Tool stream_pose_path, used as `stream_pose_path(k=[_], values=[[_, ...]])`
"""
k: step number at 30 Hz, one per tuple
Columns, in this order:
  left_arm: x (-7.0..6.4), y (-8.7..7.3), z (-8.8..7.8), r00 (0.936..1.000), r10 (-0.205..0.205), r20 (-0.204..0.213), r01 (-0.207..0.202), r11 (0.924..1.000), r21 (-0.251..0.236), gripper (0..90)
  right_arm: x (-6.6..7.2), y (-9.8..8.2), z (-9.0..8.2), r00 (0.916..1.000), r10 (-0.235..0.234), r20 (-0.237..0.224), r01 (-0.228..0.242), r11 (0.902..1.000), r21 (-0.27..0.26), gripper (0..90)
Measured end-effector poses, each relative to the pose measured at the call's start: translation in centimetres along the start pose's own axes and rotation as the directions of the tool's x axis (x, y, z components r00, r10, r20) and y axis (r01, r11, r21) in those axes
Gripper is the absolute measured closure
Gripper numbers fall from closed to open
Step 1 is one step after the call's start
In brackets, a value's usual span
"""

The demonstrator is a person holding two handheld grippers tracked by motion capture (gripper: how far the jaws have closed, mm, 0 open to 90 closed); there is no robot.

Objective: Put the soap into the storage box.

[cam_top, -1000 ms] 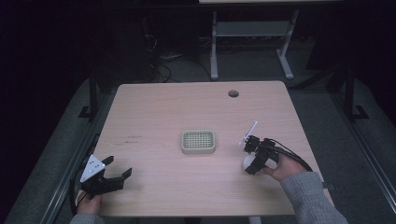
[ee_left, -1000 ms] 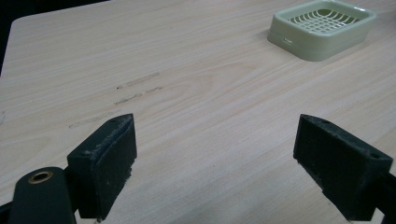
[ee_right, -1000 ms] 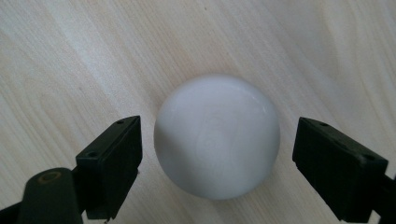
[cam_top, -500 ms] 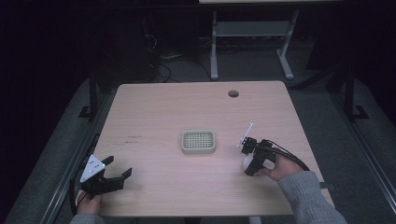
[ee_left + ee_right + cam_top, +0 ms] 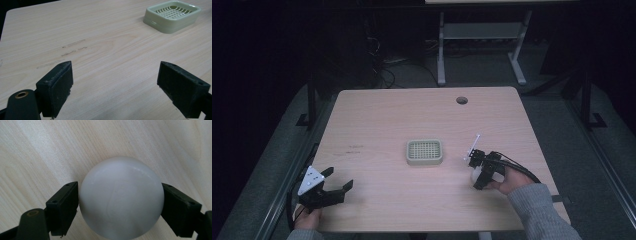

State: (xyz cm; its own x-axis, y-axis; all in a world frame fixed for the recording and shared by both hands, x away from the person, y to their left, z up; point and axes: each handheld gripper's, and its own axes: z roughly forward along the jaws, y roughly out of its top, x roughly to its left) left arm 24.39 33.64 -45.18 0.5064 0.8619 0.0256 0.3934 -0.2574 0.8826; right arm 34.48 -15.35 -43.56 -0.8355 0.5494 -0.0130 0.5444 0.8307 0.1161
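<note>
here our right gripper (image 5: 120, 202) has both jaws pressed against a white ball (image 5: 121, 197), one on each side, low over the table (image 5: 387, 125) at its right side. our left gripper (image 5: 117, 85) rests at the near left corner, jaws spread wide on nothing. a pale green slotted tray (image 5: 424, 152) sits between them, mid-table.

Light wood table (image 5: 412, 120), round cable hole (image 5: 461, 100) near far right edge. Pale green tray with grid insert (image 5: 424, 152) at table centre; seen at upper right in the left gripper view (image 5: 172, 15). Faint dark scuff marks (image 5: 354, 147) left of the tray. Grey desk frame (image 5: 477, 35) on dark floor behind, cables beside it.
</note>
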Motion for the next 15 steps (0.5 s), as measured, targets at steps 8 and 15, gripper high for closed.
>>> stream_pose_path(k=[8, 15], values=[[0.0, 0.04, -0.08, 1.0, -0.008, -0.002, 0.008, 0.9999, -0.009, 12.9, -0.07, -0.03, 0.05, 0.9999, -0.009, 0.009, 0.009, 0.9999, 0.005, 22.4], [-0.03, 0.1, -0.18, 1.0, -0.009, -0.004, 0.008, 0.9999, -0.013, 12.9, -0.14, -0.03, -0.02, 0.9999, -0.013, 0.002, 0.013, 0.9999, 0.005, 23.0]])
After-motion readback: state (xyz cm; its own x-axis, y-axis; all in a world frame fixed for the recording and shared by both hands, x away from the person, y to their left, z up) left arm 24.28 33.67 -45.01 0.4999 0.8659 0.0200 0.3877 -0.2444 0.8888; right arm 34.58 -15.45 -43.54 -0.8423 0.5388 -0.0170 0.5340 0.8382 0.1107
